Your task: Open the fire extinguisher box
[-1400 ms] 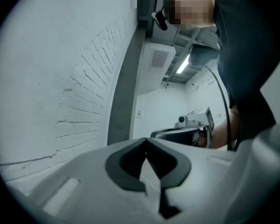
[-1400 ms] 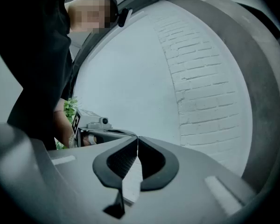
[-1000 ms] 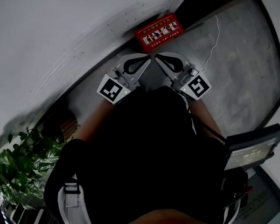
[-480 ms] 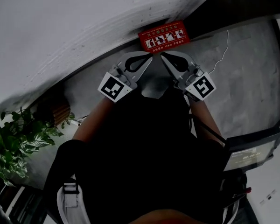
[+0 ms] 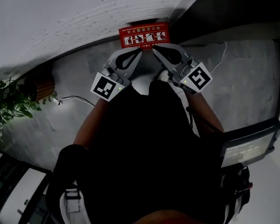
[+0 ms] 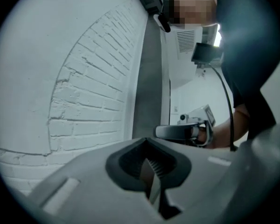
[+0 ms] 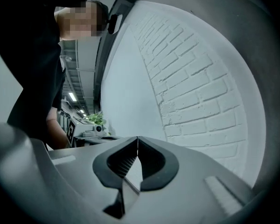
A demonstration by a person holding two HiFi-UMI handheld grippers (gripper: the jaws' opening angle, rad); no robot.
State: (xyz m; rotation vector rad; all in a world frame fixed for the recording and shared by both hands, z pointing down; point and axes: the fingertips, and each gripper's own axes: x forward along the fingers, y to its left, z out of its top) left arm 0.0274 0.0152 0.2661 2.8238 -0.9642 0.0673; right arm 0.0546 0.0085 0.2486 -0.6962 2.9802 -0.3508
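Note:
The fire extinguisher box [image 5: 144, 35] shows as a red panel with white pictograms, low against the white brick wall [image 5: 60, 17]. Both grippers are held side by side in front of the person's chest, tips pointing at the box. The left gripper [image 5: 141, 52] is shut and empty, its tip just below the red panel. The right gripper [image 5: 154, 50] is shut and empty too, close beside it. In the left gripper view the closed jaws [image 6: 147, 139] face the brick wall [image 6: 93, 92], with the right gripper [image 6: 186, 130] off to the side. The right gripper view shows its closed jaws [image 7: 137, 138].
A potted plant [image 5: 9, 106] and a brown pot [image 5: 39, 85] stand at the left. Thin white cables [image 5: 214, 55] lie on the grey floor [image 5: 242, 87] on both sides. A screen device [image 5: 247, 146] hangs at the person's right hip.
The view has swung: the red box has shifted left in the picture and now sits right above the gripper tips. The plant has slid toward the left edge. Both grippers stay shut.

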